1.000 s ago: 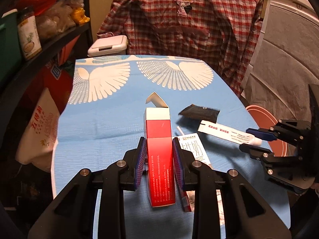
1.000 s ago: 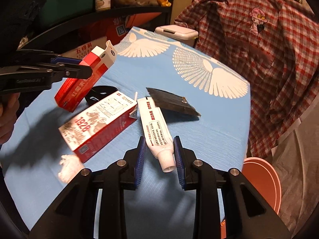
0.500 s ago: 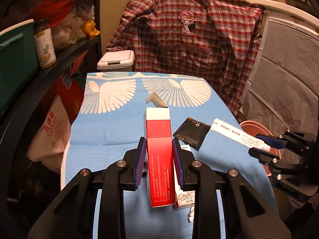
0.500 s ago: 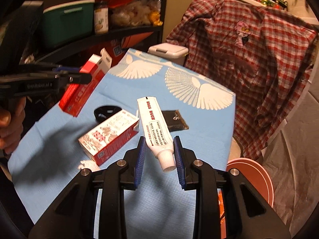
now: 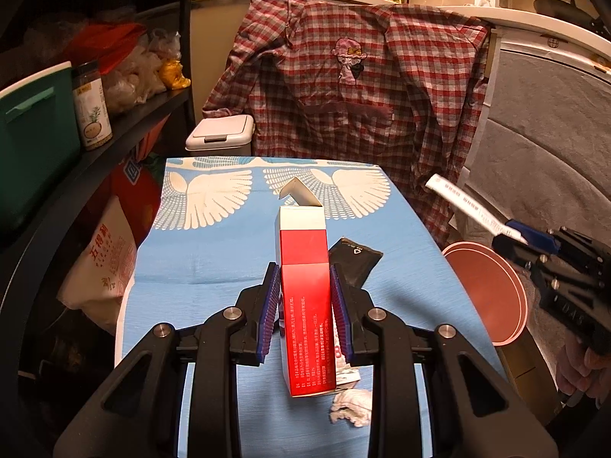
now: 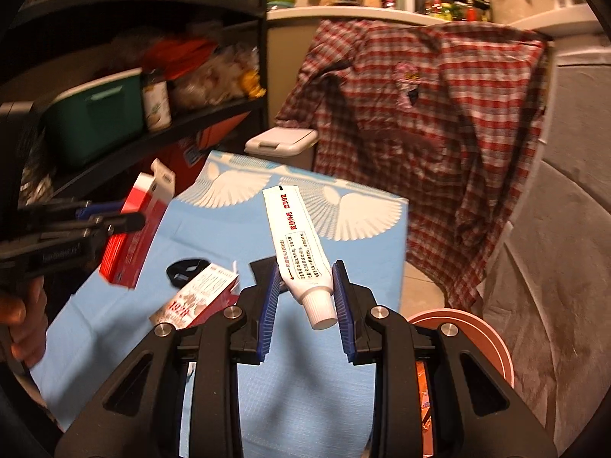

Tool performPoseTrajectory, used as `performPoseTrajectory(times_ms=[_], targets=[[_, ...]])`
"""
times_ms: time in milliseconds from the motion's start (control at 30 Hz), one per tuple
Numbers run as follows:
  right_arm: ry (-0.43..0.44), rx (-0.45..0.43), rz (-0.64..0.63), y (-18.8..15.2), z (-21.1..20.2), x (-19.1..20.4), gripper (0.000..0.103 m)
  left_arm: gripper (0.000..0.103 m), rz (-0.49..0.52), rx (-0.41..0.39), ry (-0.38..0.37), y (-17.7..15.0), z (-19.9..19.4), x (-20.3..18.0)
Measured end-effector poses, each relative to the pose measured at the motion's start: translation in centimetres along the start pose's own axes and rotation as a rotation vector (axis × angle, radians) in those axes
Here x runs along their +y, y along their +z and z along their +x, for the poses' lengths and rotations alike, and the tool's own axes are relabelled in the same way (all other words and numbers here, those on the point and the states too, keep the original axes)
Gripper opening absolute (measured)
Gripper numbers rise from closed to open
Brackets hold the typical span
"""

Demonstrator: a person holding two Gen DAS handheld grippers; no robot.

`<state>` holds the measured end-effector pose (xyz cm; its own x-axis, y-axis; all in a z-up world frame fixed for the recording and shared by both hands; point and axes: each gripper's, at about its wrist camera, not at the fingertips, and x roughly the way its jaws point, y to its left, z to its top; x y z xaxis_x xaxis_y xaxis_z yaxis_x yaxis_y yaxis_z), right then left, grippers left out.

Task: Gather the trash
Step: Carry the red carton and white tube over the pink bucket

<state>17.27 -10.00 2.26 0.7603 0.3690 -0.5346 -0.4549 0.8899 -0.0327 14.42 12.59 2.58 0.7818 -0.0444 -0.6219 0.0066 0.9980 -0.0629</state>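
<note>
While your left gripper (image 5: 304, 307) clamps the red carton (image 5: 305, 294), white top flap open, held above the blue tablecloth (image 5: 214, 252), your right gripper (image 6: 305, 301) pinches a white toothpaste tube (image 6: 296, 240) near its cap, tube angled up, pink bin (image 6: 477, 328) below right.

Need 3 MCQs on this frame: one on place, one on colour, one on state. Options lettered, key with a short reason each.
1. Where is the crumpled tissue?
A on the table
B in the bin
C on the shelf

2. The box in the left gripper is mainly:
A green
B red
C black

3. The right gripper is:
A open, empty
B shut on the white tube
C shut on the black pouch

Key: A, it lies on the blue tablecloth; B, red faces with a white top; B, the pads clamp the tube near its cap.
</note>
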Motion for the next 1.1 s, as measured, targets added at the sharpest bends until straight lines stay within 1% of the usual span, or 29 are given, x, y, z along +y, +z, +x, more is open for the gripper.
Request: performPoseTrajectory(times_ms=[167, 400, 600, 1100], targets=[[-0.054, -0.032, 0.050, 0.2, -1.1, -1.6, 0.029, 0.027, 0.006, -0.010, -0.007, 0.0, -0.2, -1.0], [-0.101, -0.054, 0.098, 0.0, -2.3, -3.7, 0.029, 0.027, 0.016, -0.023, -0.013, 0.1, 0.1, -2.5], [-0.127, -0.056, 0.124, -0.3, -2.9, -5.5, 0.029, 0.027, 0.013, -0.047, -0.030, 0.5, 0.0, -4.2], [-0.179, -0.060, 0.196, -1.2, -4.0, -9.7, 0.029, 0.027, 0.018, -0.059, -0.098, 1.6, 1.6, -9.5]])
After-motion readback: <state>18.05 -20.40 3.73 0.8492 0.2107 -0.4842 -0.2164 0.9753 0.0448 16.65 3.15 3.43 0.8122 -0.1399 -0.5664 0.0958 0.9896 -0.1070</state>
